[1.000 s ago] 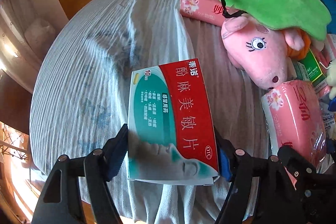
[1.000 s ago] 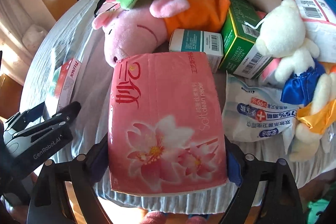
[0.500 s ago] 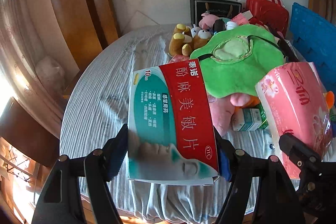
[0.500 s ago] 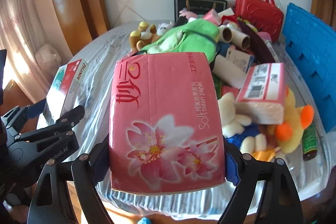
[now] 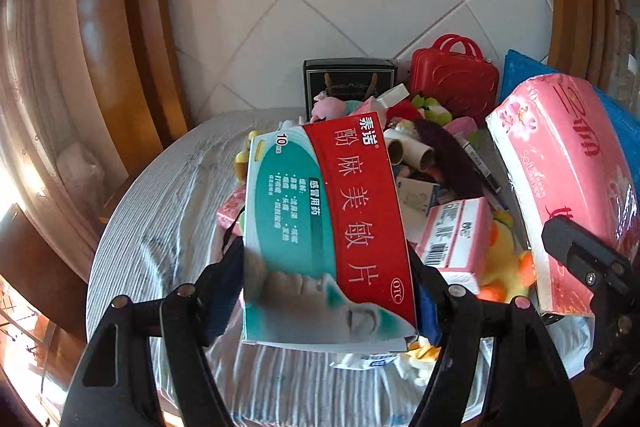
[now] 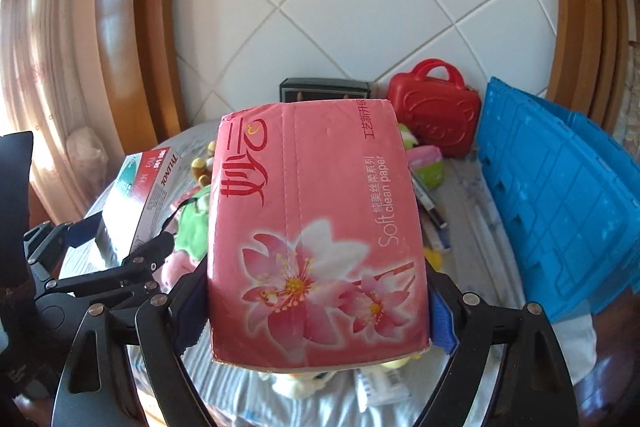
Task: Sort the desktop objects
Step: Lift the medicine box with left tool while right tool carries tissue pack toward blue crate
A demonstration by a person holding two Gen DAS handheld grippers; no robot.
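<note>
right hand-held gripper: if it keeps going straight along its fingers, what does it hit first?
Hard to say: the pink tissue pack clamped in the right hand-held gripper hides the line. Probably the clutter heap on the table, around the green plush, before the red case at the wall.

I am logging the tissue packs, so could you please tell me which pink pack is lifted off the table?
The flowered pink tissue pack, clamped in the right hand-held gripper; the barcoded pink pack lies in the pile.

medicine box [image 5: 324, 227]: glossy card | tissue pack [image 6: 316, 239]: shiny plastic wrap
</note>
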